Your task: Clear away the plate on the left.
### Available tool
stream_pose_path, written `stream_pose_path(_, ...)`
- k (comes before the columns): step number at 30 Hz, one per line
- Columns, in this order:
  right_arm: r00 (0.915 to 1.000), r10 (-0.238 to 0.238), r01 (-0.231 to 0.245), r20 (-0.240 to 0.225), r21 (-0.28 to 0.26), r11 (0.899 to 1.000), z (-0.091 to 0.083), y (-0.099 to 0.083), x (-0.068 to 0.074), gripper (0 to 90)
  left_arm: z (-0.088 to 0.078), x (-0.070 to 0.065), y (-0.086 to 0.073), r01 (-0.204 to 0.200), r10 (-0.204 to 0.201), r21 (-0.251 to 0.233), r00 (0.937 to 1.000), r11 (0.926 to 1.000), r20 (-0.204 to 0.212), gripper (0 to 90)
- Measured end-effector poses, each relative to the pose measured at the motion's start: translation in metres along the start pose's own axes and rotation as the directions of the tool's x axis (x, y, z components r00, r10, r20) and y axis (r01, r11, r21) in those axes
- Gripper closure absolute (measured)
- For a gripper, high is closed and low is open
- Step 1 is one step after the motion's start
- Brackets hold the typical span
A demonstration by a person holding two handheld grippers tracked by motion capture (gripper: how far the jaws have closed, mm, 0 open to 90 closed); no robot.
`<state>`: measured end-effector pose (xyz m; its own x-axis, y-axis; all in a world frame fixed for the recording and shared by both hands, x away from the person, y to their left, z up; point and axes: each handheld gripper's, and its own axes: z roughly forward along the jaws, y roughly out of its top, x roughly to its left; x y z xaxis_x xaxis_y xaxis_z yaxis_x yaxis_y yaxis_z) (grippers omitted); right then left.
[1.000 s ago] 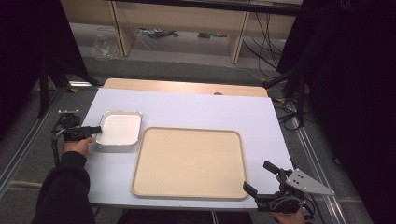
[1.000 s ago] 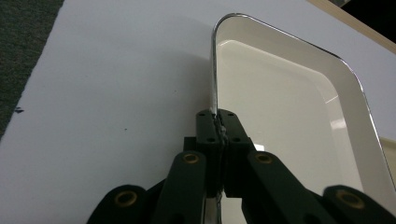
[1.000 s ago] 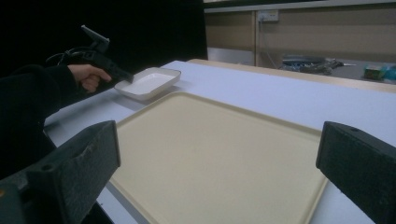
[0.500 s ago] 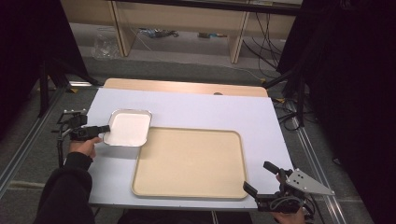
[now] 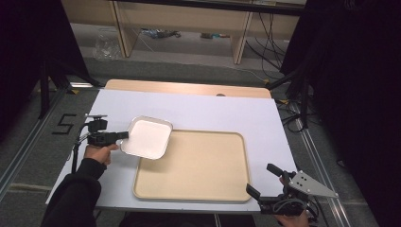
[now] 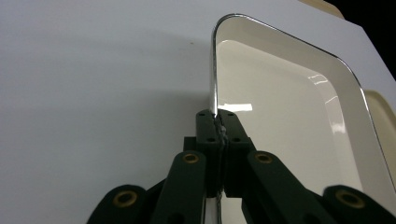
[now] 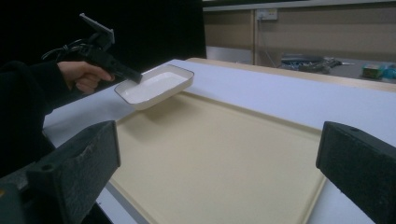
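One white dish (image 5: 147,137), shallow, rounded corners. One beige tray (image 5: 198,165), larger. One desk (image 5: 213,111) with white top. Two black tongs in all: left tongs (image 5: 124,135), right tongs (image 5: 264,180), each in one hand. Two hands counted, left hand (image 5: 98,152) plain. One number marking, "5" (image 5: 63,124), on floor beside desk.

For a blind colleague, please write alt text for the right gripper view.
A hand holds the left gripper shut on the rim of a white dish, lifted over the corner of a beige tray on a white table. The right gripper's open black jaws frame the foreground.
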<state>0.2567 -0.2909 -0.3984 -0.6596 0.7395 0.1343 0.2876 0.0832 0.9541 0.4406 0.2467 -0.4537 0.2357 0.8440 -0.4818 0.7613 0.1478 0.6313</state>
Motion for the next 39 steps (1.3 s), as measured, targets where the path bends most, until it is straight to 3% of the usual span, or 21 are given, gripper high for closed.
stream_pose_path(6, 1.0000, -0.003, 0.003, 0.000, -0.010, 1.000, 0.000, 0.000, 0.000, 0.3, 0.010, -0.027, -0.010, -0.039, 0.037, 0.036, 0.9980, 0.9986, 0.051, 88.3)
stream_pose_path(7, 0.9998, 0.012, -0.012, -0.014, -0.034, 0.999, 0.002, -0.001, 0.001, 0.3, 0.013, -0.032, -0.013, -0.047, 0.044, 0.050, 0.9972, 0.9976, 0.061, 88.4)
stream_pose_path(9, 1.0000, 0.001, -0.001, 0.001, 0.001, 1.000, 0.000, 0.000, 0.000, 0.3, 0.018, -0.040, -0.017, -0.073, 0.068, 0.078, 0.9952, 0.9942, 0.071, 88.4)
stream_pose_path(11, 1.0000, 0.000, 0.000, -0.006, -0.002, 1.000, 0.000, 0.000, 0.000, 0.3, 0.023, -0.048, -0.022, -0.105, 0.097, 0.108, 0.9921, 0.9885, 0.080, 88.4)
stream_pose_path(13, 0.9999, -0.012, 0.012, -0.003, -0.005, 1.000, 0.000, 0.000, -0.001, 0.4, 0.028, -0.057, -0.028, -0.109, 0.097, 0.121, 0.9900, 0.9867, 0.103, 88.4)
stream_pose_path(14, 1.0000, -0.004, 0.004, 0.000, -0.001, 1.000, 0.000, 0.000, 0.000, 0.4, 0.030, -0.063, -0.031, -0.140, 0.124, 0.142, 0.9856, 0.9800, 0.115, 88.4)
stream_pose_path(15, 1.0000, -0.004, 0.004, 0.000, -0.001, 1.000, 0.000, 0.000, 0.000, 0.4, 0.032, -0.068, -0.034, -0.141, 0.125, 0.139, 0.9850, 0.9801, 0.119, 88.4)
stream_pose_path(16, 1.0000, -0.007, 0.007, 0.002, -0.001, 1.000, 0.000, 0.000, 0.000, 0.3, 0.034, -0.073, -0.036, -0.172, 0.152, 0.160, 0.9798, 0.9720, 0.130, 88.4)
stream_pose_path(17, 1.0000, 0.001, -0.001, -0.009, -0.032, 1.000, 0.002, -0.001, 0.000, 0.3, 0.036, -0.077, -0.038, -0.175, 0.154, 0.160, 0.9787, 0.9714, 0.135, 88.4)
stream_pose_path(18, 1.0000, -0.009, 0.009, 0.003, 0.000, 1.000, 0.000, 0.000, 0.000, 0.3, 0.037, -0.079, -0.039, -0.188, 0.164, 0.169, 0.9756, 0.9676, 0.146, 88.4)
stream_pose_path(19, 1.0000, -0.008, 0.008, 0.001, -0.009, 1.000, 0.000, 0.000, 0.000, 0.3, 0.040, -0.086, -0.041, -0.177, 0.153, 0.161, 0.9764, 0.9709, 0.153, 88.4)
stream_pose_path(21, 0.9999, 0.002, -0.002, -0.011, -0.033, 0.999, 0.002, -0.001, 0.000, 0.3, 0.042, -0.091, -0.043, -0.193, 0.165, 0.169, 0.9725, 0.9665, 0.164, 88.4)
stream_pose_path(23, 1.0000, -0.009, 0.009, -0.001, -0.009, 1.000, 0.000, 0.000, 0.000, 0.3, 0.045, -0.095, -0.045, -0.217, 0.186, 0.183, 0.9677, 0.9589, 0.170, 88.4)
stream_pose_path(25, 0.9999, 0.001, -0.002, -0.012, -0.031, 1.000, 0.002, -0.001, 0.000, 0.3, 0.047, -0.098, -0.047, -0.212, 0.182, 0.178, 0.9688, 0.9610, 0.168, 88.4)
stream_pose_path(26, 0.9999, 0.003, -0.004, -0.012, -0.034, 0.999, 0.002, -0.001, 0.000, 0.3, 0.048, -0.098, -0.047, -0.221, 0.187, 0.193, 0.9663, 0.9560, 0.177, 88.4)
stream_pose_path(30, 0.9998, 0.006, -0.007, -0.017, -0.031, 0.999, 0.002, -0.001, 0.001, 0.3, 0.051, -0.104, -0.050, -0.218, 0.181, 0.194, 0.9648, 0.9566, 0.191, 88.4)
stream_pose_path(33, 0.9995, -0.016, 0.016, 0.026, 0.018, 1.000, -0.002, 0.000, 0.000, 0.3, 0.054, -0.107, -0.052, -0.225, 0.188, 0.200, 0.9637, 0.9536, 0.190, 88.4)
stream_pose_path(34, 0.9999, -0.013, 0.013, -0.008, -0.007, 1.000, 0.000, 0.000, 0.000, 0.3, 0.055, -0.108, -0.053, -0.225, 0.189, 0.197, 0.9644, 0.9542, 0.184, 88.4)
stream_pose_path(35, 0.9997, -0.014, 0.013, 0.019, 0.029, 0.999, -0.002, 0.001, 0.001, 0.3, 0.056, -0.109, -0.054, -0.224, 0.191, 0.196, 0.9655, 0.9546, 0.178, 88.4)
stream_pose_path(37, 0.9999, -0.009, 0.009, -0.010, -0.003, 1.000, 0.000, 0.000, 0.000, 0.3, 0.058, -0.111, -0.056, -0.219, 0.184, 0.194, 0.9662, 0.9563, 0.180, 88.4)
stream_pose_path(39, 0.9999, 0.005, -0.006, -0.013, -0.030, 1.000, 0.001, -0.001, 0.000, 0.3, 0.059, -0.113, -0.057, -0.227, 0.190, 0.205, 0.9641, 0.9521, 0.186, 88.4)
